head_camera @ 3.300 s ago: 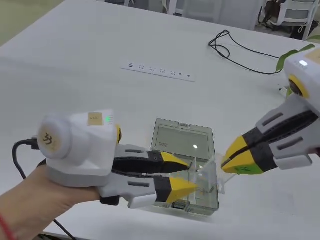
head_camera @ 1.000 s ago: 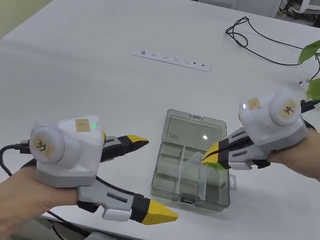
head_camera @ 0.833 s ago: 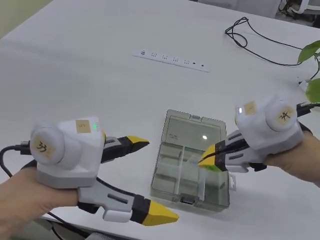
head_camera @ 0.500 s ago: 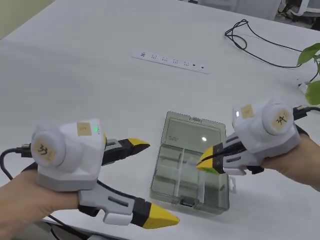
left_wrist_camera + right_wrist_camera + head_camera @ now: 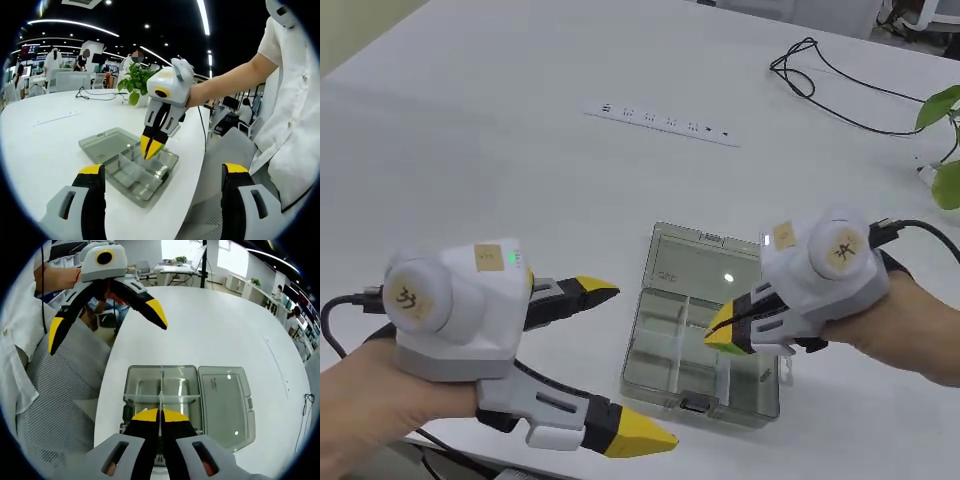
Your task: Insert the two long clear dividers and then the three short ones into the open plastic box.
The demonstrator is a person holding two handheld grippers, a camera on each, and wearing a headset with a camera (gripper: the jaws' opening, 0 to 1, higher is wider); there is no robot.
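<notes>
The clear plastic box (image 5: pixel 634 372) lies open on the white table, its lid (image 5: pixel 700 268) folded back flat. Clear dividers stand inside it, one lengthwise and some crosswise. My right gripper (image 5: pixel 720 338) hovers over the box's right half, shut on a thin clear divider (image 5: pixel 161 389), which the right gripper view shows edge-on above the compartments. My left gripper (image 5: pixel 647 366) stands wide open left of the box with nothing between its jaws. In the left gripper view, the right gripper (image 5: pixel 151 150) points down into the box (image 5: pixel 100 145).
A white power strip (image 5: pixel 665 122) lies further back on the table, and a black cable (image 5: pixel 820 80) loops at the back right beside green plant leaves (image 5: pixel 945 105). The table's front edge runs just below the box. Chairs and floor lie beyond it.
My right gripper has moved left and down over the box with the divider. My left gripper, near the box earlier, has pulled back and opened wide, then stayed put.
</notes>
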